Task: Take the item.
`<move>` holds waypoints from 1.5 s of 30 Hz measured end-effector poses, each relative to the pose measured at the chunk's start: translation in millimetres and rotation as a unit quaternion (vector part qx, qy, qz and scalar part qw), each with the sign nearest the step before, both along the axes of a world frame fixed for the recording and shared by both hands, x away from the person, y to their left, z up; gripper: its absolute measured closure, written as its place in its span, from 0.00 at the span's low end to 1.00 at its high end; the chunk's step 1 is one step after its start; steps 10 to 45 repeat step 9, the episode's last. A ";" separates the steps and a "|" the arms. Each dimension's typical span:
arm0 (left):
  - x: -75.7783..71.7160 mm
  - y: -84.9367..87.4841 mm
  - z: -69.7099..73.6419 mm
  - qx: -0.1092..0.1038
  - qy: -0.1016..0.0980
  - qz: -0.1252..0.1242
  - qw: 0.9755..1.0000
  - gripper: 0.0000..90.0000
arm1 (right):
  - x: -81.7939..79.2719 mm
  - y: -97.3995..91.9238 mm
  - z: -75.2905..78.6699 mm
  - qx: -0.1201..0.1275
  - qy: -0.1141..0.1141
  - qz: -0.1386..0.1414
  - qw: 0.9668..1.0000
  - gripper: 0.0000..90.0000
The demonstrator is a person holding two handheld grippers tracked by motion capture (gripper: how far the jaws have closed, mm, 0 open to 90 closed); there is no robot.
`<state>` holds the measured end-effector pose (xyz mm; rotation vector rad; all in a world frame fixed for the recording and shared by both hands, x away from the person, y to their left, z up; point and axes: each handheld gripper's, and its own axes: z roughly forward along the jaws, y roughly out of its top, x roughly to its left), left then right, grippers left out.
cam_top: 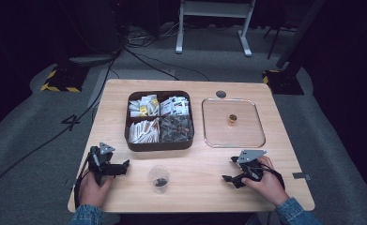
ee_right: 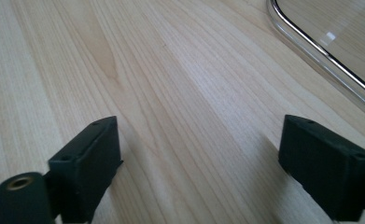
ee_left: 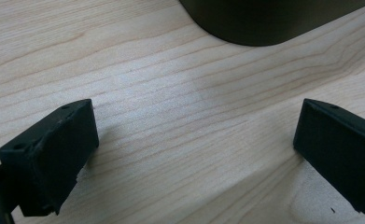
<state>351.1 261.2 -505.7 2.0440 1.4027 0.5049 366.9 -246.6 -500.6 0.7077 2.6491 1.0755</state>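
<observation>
Jaws spread wide and empty, the left gripper (cam_top: 125,165) and right gripper (cam_top: 226,178) are held over the pale grained wooden table (cam_top: 204,173).

High view looks down over the table (cam_top: 204,164); both gripper views skim it closely, perhaps near-level.

Light wooden table (cam_top: 204,183), grain visible, small round grommet (cam_top: 221,94) near the far edge. Dark four-compartment organiser tray (cam_top: 159,146) sits at centre-far, filled with sachets. Just right of the tray: clear square tray (cam_top: 261,136), a small gold-coloured object (cam_top: 232,118) on it. Near side of the organiser tray: clear plastic cup (cam_top: 158,178), dark bits inside.
</observation>
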 end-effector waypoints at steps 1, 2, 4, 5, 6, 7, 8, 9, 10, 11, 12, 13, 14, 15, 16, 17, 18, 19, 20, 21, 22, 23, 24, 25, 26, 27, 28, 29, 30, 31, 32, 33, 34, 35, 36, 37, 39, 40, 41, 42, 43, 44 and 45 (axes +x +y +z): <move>0.0 0.1 0.0 0.000 0.000 0.000 1.000 0.00 | -0.2 1.4 -1.9 0.006 -0.003 -0.003 1.000 0.08; 0.0 0.0 0.0 0.000 0.000 0.000 1.000 0.00 | -0.2 3.7 -4.8 0.012 -0.008 -0.008 1.000 0.02; 0.0 0.1 0.0 0.000 0.000 0.000 1.000 0.00 | 0.2 5.8 -5.1 0.005 -0.007 -0.003 1.000 0.00; 0.0 0.1 0.0 0.000 0.000 0.000 1.000 0.00 | 0.2 5.8 -5.1 0.005 -0.007 -0.003 1.000 0.00; 0.0 0.0 0.0 0.000 0.000 0.000 1.000 0.00 | 0.1 6.0 -5.2 0.006 -0.006 -0.003 1.000 0.00; 0.0 0.1 0.1 0.000 0.001 -0.001 1.000 0.00 | 0.1 6.2 -5.2 0.006 -0.006 -0.004 1.000 0.00; 0.0 0.0 0.0 0.000 0.000 0.000 1.000 0.00 | 0.2 6.1 -5.2 0.006 -0.006 -0.004 1.000 0.00; 0.0 0.0 0.0 0.000 0.000 0.000 1.000 0.00 | 0.2 6.1 -5.2 0.006 -0.006 -0.003 1.000 0.00; 0.0 0.0 0.0 0.000 0.000 0.000 1.000 0.00 | 0.2 6.1 -5.2 0.006 -0.006 -0.003 1.000 0.00; 0.0 0.0 0.0 0.000 0.000 0.000 1.000 0.00 | 0.2 6.1 -5.2 0.006 -0.006 -0.003 1.000 0.00; 0.0 0.0 0.0 0.000 0.000 0.000 1.000 0.00 | 0.2 6.1 -5.2 0.006 -0.006 -0.003 1.000 0.00; 0.0 0.0 0.0 0.000 0.000 0.000 1.000 0.00 | 0.2 6.1 -5.2 0.006 -0.006 -0.003 1.000 0.00; 0.0 0.0 0.0 0.000 0.000 0.000 1.000 0.00 | 0.2 6.1 -5.2 0.006 -0.006 -0.003 1.000 0.00; 0.0 0.0 0.0 0.000 0.000 0.000 1.000 0.00 | 0.2 6.1 -5.2 0.006 -0.006 -0.003 1.000 0.00; 0.0 0.0 0.0 0.000 0.000 0.000 1.000 0.00 | 0.2 6.1 -5.2 0.006 -0.006 -0.003 1.000 0.00; 0.0 0.0 0.0 0.000 0.000 0.000 1.000 0.00 | 0.2 6.1 -5.2 0.006 -0.006 -0.003 1.000 0.00; 0.0 0.0 0.0 0.000 0.000 0.000 1.000 0.00 | 0.2 6.1 -5.2 0.006 -0.006 -0.003 1.000 0.00; 0.0 0.0 0.0 0.000 0.000 0.000 1.000 0.00 | 0.2 6.1 -5.2 0.006 -0.006 -0.003 1.000 0.00; 0.0 0.0 0.0 0.000 0.000 0.000 1.000 0.00 | 0.2 6.1 -5.2 0.006 -0.006 -0.003 1.000 0.00; 0.0 0.0 0.0 0.000 0.000 0.000 1.000 0.00 | 0.2 6.1 -5.2 0.006 -0.006 -0.003 1.000 0.00; 0.0 0.0 0.0 0.000 0.000 0.000 1.000 0.00 | 0.2 6.1 -5.2 0.006 -0.006 -0.003 1.000 0.00; 0.0 0.0 0.0 0.000 0.000 0.000 1.000 0.00 | 0.2 6.1 -5.2 0.006 -0.006 -0.003 1.000 0.00; 0.0 0.0 0.0 0.000 0.000 0.000 1.000 0.00 | 0.2 6.1 -5.2 0.006 -0.006 -0.003 1.000 0.00; 0.0 0.0 0.0 0.000 0.000 0.000 1.000 0.00 | 0.2 6.1 -5.2 0.006 -0.006 -0.003 1.000 0.00; 0.0 0.0 0.0 0.000 0.000 0.000 1.000 0.00 | 0.2 6.1 -5.2 0.006 -0.006 -0.003 1.000 0.00; 0.0 0.0 0.0 0.000 0.000 0.000 1.000 0.00 | 0.2 6.1 -5.2 0.006 -0.006 -0.003 1.000 0.00; 0.0 0.0 0.0 0.000 0.000 0.000 1.000 0.00 | 0.2 6.1 -5.2 0.006 -0.006 -0.003 1.000 0.00; 0.0 0.0 0.0 0.000 0.000 0.000 1.000 0.00 | 0.2 6.1 -5.2 0.006 -0.006 -0.003 1.000 0.00; 0.0 0.0 0.0 0.000 0.000 0.000 1.000 0.00 | 0.2 6.1 -5.2 0.006 -0.006 -0.003 1.000 0.00; 0.0 0.0 0.0 0.000 0.000 0.000 1.000 0.00 | 0.2 6.1 -5.2 0.006 -0.006 -0.003 1.000 0.00; 0.0 0.0 0.0 0.000 0.000 0.000 1.000 0.00 | 0.2 6.1 -5.2 0.006 -0.006 -0.003 1.000 0.00; 0.0 0.0 0.0 0.000 0.000 0.000 1.000 0.00 | 0.2 6.1 -5.2 0.006 -0.006 -0.003 1.000 0.00; 0.0 0.0 0.0 0.000 0.000 0.000 1.000 0.00 | 0.2 6.1 -5.2 0.006 -0.006 -0.003 1.000 0.00; 0.0 0.0 0.0 0.000 0.000 0.000 1.000 0.00 | 0.2 6.1 -5.2 0.006 -0.006 -0.003 1.000 0.00; 0.0 0.0 0.0 0.000 0.000 0.000 1.000 0.00 | 0.2 6.1 -5.2 0.006 -0.006 -0.003 1.000 0.00; 0.0 0.0 0.0 0.000 0.000 0.000 1.000 0.00 | 0.2 6.1 -5.2 0.006 -0.006 -0.003 1.000 0.00; 0.0 0.0 0.0 0.000 0.000 0.000 1.000 0.00 | 0.2 6.1 -5.2 0.006 -0.006 -0.003 1.000 0.00; 0.0 0.0 0.0 0.000 0.000 0.000 1.000 0.00 | 0.2 6.1 -5.2 0.006 -0.006 -0.003 1.000 0.00; 0.0 0.0 0.0 0.000 0.000 0.000 1.000 0.00 | 0.2 6.1 -5.2 0.006 -0.006 -0.003 1.000 0.00; 0.0 0.0 0.0 0.000 0.000 0.000 1.000 0.00 | 0.2 6.1 -5.2 0.006 -0.006 -0.003 1.000 0.00; 0.0 0.0 0.0 0.000 0.000 0.000 1.000 0.00 | 0.2 6.1 -5.2 0.006 -0.006 -0.003 1.000 0.00; 0.0 0.0 0.0 0.000 0.000 0.000 1.000 0.00 | 0.2 6.1 -5.2 0.006 -0.006 -0.003 1.000 0.00; 0.0 0.0 0.0 0.000 0.000 0.000 1.000 0.00 | 0.2 6.1 -5.2 0.006 -0.006 -0.003 1.000 0.00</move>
